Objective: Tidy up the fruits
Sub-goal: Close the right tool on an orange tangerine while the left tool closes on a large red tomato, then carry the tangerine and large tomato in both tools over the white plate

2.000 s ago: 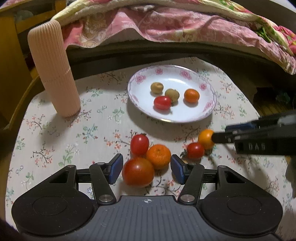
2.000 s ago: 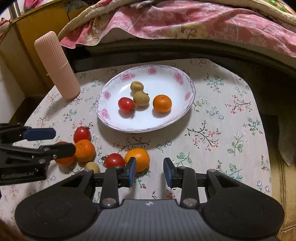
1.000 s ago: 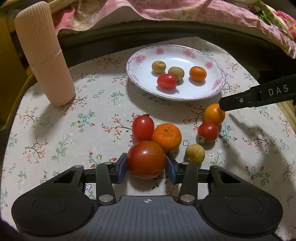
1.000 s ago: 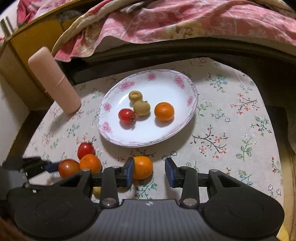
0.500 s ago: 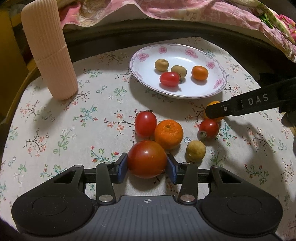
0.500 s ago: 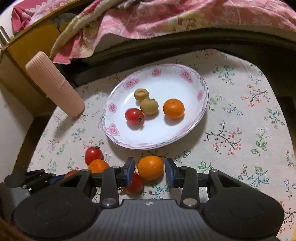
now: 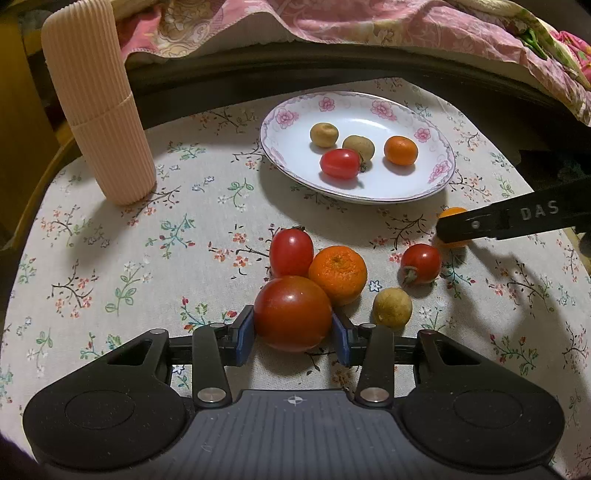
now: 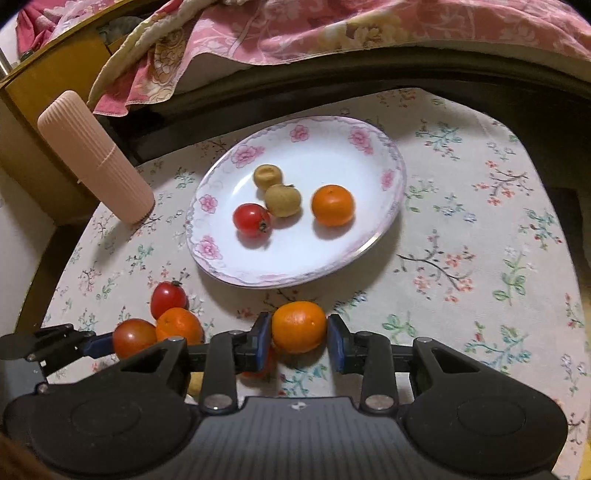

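In the left wrist view my left gripper (image 7: 293, 332) has its jaws closing, and both blue pads press on a big red tomato (image 7: 293, 313) on the floral tablecloth. Just beyond it lie a smaller tomato (image 7: 291, 251), a mandarin (image 7: 338, 275), a brown longan (image 7: 392, 307) and a cherry tomato (image 7: 421, 264). My right gripper (image 8: 297, 339) is closing too, pads against a small orange (image 8: 299, 326) near the front rim of the flowered plate (image 8: 207, 221). The plate holds two longans, a cherry tomato (image 8: 252, 219) and an orange (image 8: 332, 205).
A tall pink ribbed container (image 7: 98, 103) stands at the table's back left. A bed with a pink quilt (image 7: 369, 22) runs behind the table, and a wooden cabinet (image 8: 48, 74) is at the left. The table's right half (image 8: 480, 258) is bare cloth.
Both grippers stood open two seconds ago. The left one has since shut on the big tomato. The right one slid over the small orange and shut on it, its view nearing the plate.
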### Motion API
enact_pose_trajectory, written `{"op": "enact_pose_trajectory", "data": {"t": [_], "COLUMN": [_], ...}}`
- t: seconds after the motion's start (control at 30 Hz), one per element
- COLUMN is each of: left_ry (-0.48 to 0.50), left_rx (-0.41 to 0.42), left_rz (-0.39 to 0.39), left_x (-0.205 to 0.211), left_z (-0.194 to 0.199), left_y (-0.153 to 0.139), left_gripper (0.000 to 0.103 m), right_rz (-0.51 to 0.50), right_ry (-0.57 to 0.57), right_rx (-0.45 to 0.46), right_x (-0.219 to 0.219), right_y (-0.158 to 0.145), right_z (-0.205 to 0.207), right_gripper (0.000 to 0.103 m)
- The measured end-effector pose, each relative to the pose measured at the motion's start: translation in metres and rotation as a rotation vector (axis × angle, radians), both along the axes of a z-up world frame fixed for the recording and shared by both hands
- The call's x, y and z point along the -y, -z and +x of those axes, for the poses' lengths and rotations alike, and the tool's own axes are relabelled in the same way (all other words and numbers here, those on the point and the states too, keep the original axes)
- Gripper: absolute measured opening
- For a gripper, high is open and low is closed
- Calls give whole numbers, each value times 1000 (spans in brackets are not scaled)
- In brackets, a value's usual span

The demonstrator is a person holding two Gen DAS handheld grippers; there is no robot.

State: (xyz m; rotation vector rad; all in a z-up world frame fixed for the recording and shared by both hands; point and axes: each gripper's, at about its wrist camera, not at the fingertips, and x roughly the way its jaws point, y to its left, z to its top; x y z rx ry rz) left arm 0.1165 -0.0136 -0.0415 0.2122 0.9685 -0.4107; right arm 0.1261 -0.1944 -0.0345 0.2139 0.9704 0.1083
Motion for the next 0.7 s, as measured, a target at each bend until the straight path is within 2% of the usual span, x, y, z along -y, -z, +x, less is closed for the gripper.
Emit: {"op": "enact_pose_trajectory", "data": {"t": [0.3, 0.7], "left_ry": [32, 88], "left_rx": [-4, -48], "left_rz": [13, 18], "left_x": [-3, 2], "left_z": [-21, -69], "left_y": [-6, -6], "left_gripper": [50, 51], "right_rz": [-41, -128], "right_ry": [-19, -147], "right_rx": [10, -40], "right_x": [6, -12], "right_y": [-11, -9], "right_z": [-24, -97], "right_gripper": [35, 35]}}
